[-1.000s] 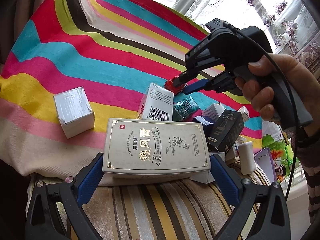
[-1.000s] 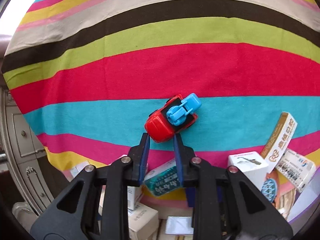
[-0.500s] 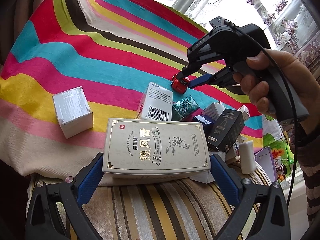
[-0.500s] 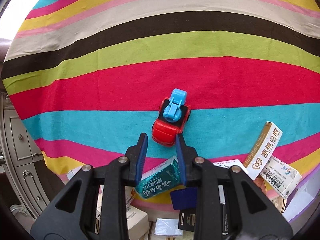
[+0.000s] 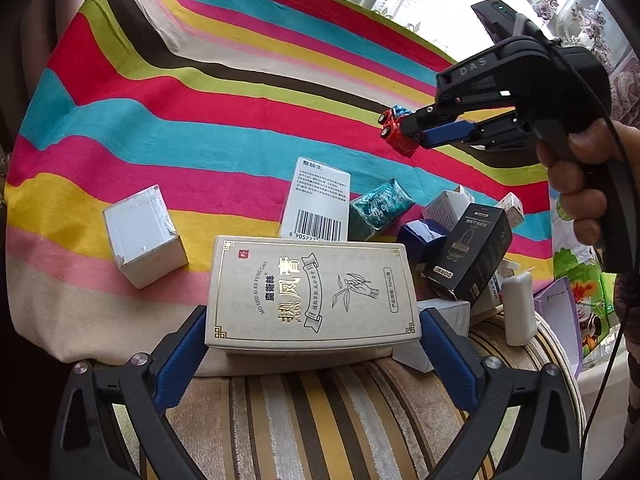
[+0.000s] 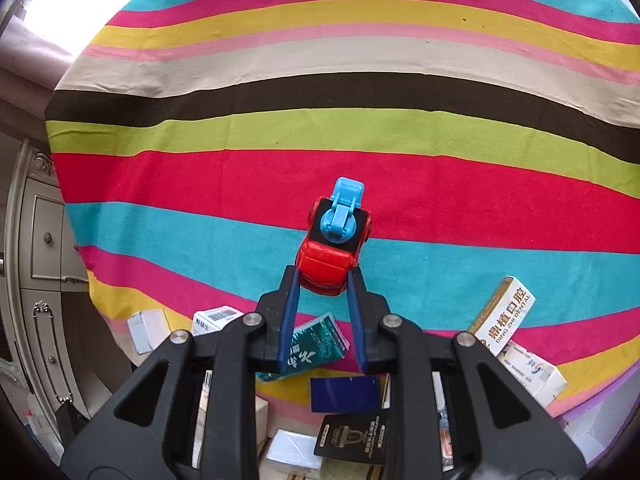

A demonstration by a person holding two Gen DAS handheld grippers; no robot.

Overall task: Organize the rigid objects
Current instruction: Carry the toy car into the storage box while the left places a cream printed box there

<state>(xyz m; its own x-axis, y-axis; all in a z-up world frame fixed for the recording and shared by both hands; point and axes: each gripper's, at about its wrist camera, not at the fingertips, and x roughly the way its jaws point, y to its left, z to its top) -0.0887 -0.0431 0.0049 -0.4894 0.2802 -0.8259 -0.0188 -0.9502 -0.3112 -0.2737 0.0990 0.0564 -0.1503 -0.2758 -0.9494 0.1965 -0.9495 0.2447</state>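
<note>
Because the striped cloth (image 6: pixel 320 128) covered nearly all of both views, it read as the sorting ground, its wide middle left bare while the clutter stayed bunched along the lower edge. Next in size, the cream box (image 5: pixel 312 292) lay flat at lower centre of the left wrist view, clamped across its width by the left gripper (image 5: pixel 314 356), whose blue pads pressed on its two short ends (a hold that, I judged, suited so broad a carton better than a pinch at one corner). To its left a white cube box (image 5: pixel 140 236) sat apart on the yellow and pink bands, perhaps already set aside. Just above the cream box stood a barcode box (image 5: pixel 318 208), beside a teal packet (image 5: pixel 378 208), with a black box (image 5: pixel 472 256) leaning at the right among smaller cartons. Smallest, the toy car (image 6: pixel 330 252), red with a blue figure on top, was at centre of the right wrist view, its nose between the pads of the right gripper (image 6: pixel 322 280). Those jaws were closing onto the car's sides; in the left wrist view it hung clear of the cloth at upper right, likely carried toward open fabric.
</note>
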